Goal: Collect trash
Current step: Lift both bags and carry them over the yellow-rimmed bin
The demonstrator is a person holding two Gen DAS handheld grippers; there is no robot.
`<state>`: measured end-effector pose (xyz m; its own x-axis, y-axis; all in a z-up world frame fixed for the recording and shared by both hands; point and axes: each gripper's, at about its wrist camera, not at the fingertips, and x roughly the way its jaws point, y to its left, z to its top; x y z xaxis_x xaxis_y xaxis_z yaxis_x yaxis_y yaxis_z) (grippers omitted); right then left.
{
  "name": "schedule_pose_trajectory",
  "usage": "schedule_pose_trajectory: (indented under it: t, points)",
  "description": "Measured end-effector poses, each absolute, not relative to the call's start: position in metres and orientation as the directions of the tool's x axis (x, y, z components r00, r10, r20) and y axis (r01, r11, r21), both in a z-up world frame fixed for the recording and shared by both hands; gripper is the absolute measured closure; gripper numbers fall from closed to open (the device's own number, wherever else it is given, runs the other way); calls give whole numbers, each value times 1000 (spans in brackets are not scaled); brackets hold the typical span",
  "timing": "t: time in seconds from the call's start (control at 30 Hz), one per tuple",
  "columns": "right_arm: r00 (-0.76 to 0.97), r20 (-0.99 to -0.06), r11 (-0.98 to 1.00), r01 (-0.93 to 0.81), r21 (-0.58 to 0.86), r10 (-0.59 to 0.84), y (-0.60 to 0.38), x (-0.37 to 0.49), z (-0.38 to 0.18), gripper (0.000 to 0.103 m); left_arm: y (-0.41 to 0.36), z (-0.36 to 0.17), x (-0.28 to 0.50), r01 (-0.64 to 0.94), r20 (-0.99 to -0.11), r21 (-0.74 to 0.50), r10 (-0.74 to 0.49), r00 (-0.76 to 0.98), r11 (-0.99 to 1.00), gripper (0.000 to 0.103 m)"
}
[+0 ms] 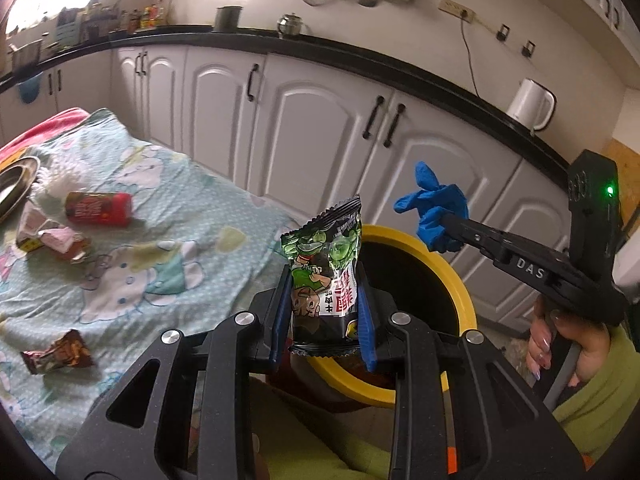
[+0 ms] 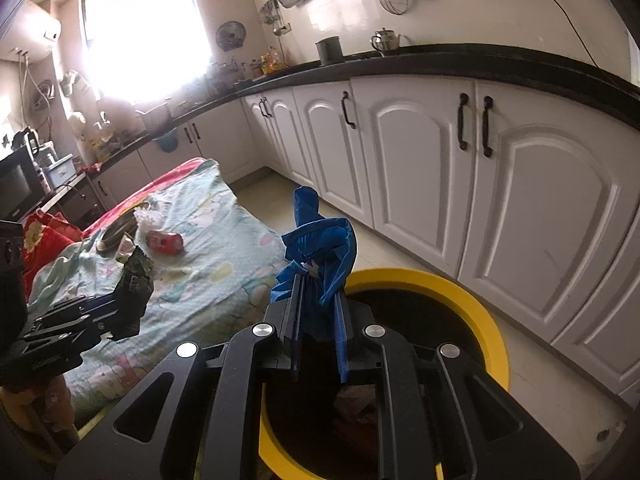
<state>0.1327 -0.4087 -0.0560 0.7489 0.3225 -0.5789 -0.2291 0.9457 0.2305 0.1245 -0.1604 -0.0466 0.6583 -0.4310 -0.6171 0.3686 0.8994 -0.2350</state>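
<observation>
My left gripper point(image 1: 324, 280) is shut on a green and black snack packet point(image 1: 324, 264) and holds it upright over the near rim of a yellow-rimmed trash bin point(image 1: 404, 236). My right gripper point(image 2: 318, 276) is shut on a crumpled blue glove point(image 2: 320, 240) above the same bin point(image 2: 476, 304). The right gripper with the glove point(image 1: 434, 208) also shows in the left wrist view, over the bin's far side. The left gripper with the packet point(image 2: 134, 280) shows at the left of the right wrist view.
A table with a pale patterned cloth point(image 1: 180, 216) holds a red can point(image 1: 98, 208), pink wrappers point(image 1: 52, 240), a brown wrapper point(image 1: 58, 354), a metal dish point(image 1: 14, 188) and crumpled plastic. White cabinets point(image 1: 320, 120) with a black counter stand behind the bin. A white kettle point(image 1: 530, 104) sits on the counter.
</observation>
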Motion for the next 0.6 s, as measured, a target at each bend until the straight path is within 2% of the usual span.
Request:
schedule_pose_trajectory:
  t: [0.6]
  points:
    - [709, -639, 950, -157, 270, 299, -447, 132, -92, 88, -220, -82, 123, 496, -673, -174, -471, 570, 850, 80]
